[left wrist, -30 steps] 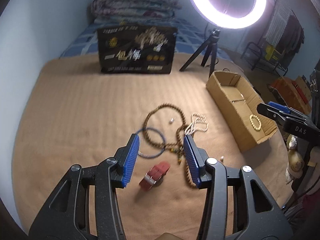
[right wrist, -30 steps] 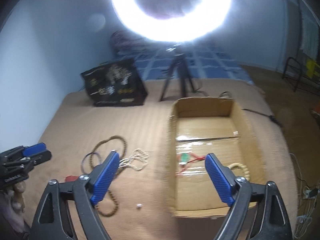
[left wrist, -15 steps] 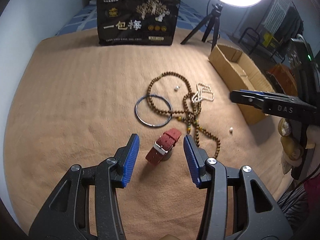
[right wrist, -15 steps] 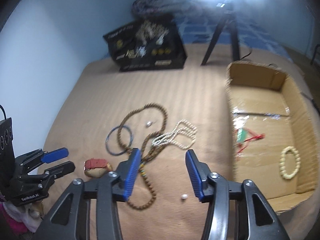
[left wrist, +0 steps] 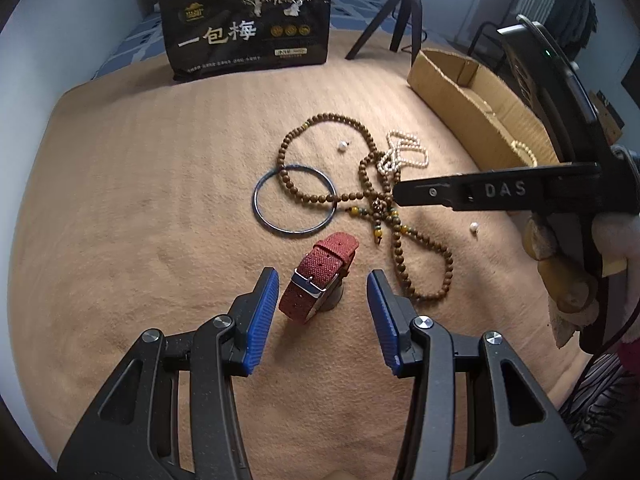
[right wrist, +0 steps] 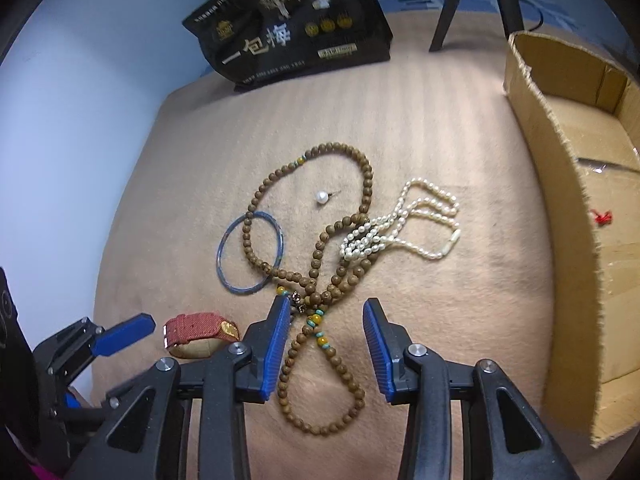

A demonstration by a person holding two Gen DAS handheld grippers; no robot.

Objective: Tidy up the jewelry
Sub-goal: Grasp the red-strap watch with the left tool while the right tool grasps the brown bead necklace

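A red watch (left wrist: 318, 282) stands on the tan blanket between the open fingers of my left gripper (left wrist: 323, 290), untouched. It also shows in the right wrist view (right wrist: 200, 332). A long brown bead necklace (right wrist: 320, 280) lies twisted in loops; my right gripper (right wrist: 326, 322) is open, its fingers either side of the necklace's crossing. A blue bangle (right wrist: 250, 256), a white pearl necklace (right wrist: 400, 232) and a loose pearl earring (right wrist: 323, 197) lie beside it. A second small pearl (left wrist: 474, 227) lies to the right.
A cardboard box (right wrist: 560, 160) stands at the right, with a pale bead bracelet (left wrist: 522, 150) and something red (right wrist: 602, 216) inside. A black printed bag (left wrist: 248, 28) and a tripod (left wrist: 404, 12) stand at the back. The blanket's edge drops off at the right.
Both grippers have moved down and closer to the jewelry. The right gripper swung left from the box to the brown necklace. The left gripper now brackets the watch.
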